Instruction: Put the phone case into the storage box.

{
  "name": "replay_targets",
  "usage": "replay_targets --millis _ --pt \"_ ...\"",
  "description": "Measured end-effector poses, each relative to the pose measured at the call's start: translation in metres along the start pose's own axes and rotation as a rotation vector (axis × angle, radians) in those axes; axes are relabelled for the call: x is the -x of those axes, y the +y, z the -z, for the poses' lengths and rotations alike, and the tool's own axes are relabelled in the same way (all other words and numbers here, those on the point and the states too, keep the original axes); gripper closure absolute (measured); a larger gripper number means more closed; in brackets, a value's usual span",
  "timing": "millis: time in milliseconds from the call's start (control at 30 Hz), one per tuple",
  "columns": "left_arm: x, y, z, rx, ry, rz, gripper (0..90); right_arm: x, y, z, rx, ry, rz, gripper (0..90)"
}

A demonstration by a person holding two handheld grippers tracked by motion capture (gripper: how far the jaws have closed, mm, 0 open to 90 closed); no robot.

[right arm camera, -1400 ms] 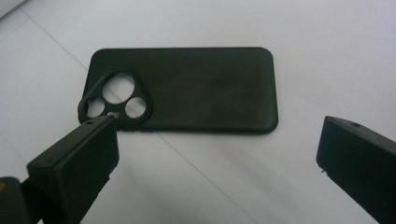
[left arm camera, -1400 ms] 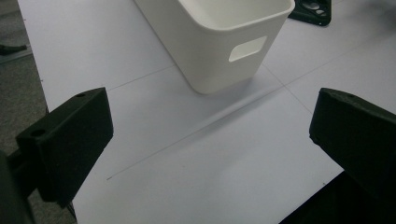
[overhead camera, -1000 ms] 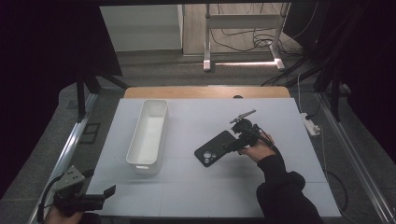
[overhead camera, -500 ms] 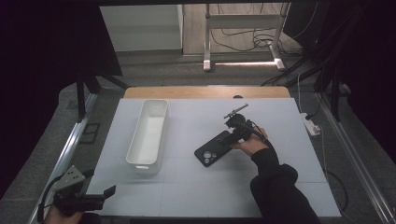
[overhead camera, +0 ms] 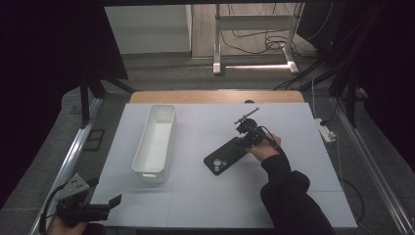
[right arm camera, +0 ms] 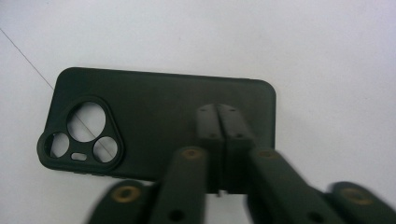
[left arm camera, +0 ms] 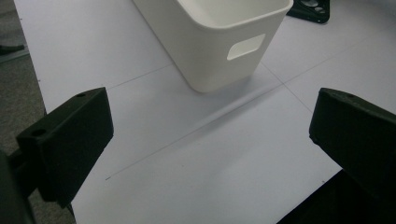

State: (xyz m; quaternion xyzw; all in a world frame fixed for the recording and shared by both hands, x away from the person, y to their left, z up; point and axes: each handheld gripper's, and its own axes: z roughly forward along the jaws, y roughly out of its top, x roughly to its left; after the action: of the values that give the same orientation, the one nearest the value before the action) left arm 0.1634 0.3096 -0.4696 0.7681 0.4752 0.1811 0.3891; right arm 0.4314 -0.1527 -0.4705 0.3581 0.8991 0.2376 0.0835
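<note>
Your left gripper (overhead camera: 105, 208) hangs released at the near left worktop (overhead camera: 303, 196) edge, near the white bin (overhead camera: 155, 139). The phone case (overhead camera: 226, 155) lies flat mid-worktop, long axis slanting far-right. Your right gripper (right arm camera: 218, 122), nearer, has just clenched over its far-right end, nothing between the jaws.
</note>
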Motion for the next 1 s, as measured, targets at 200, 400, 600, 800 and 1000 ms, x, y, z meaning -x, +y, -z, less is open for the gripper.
replay_targets --millis 200,400,600,800,1000 --pt "0.0 0.0 0.0 -0.001 -0.002 0.0 0.6 0.003 0.002 -0.001 0.01 -0.002 0.014 89.8" --pt "0.0 0.0 0.0 -0.004 -0.002 0.0 0.6 0.003 0.012 -0.007 0.017 -0.009 0.014 89.9" --pt "0.0 0.0 0.0 -0.004 -0.001 -0.001 0.6 0.003 0.022 -0.015 0.028 0.002 0.006 89.8" --pt "-0.001 0.0 0.0 -0.004 -0.004 0.001 0.6 0.006 0.029 -0.025 0.014 -0.016 0.008 89.9" --pt "0.0 0.0 0.0 -0.004 -0.004 0.0 0.6 0.009 0.033 -0.034 0.006 -0.042 0.009 89.9"
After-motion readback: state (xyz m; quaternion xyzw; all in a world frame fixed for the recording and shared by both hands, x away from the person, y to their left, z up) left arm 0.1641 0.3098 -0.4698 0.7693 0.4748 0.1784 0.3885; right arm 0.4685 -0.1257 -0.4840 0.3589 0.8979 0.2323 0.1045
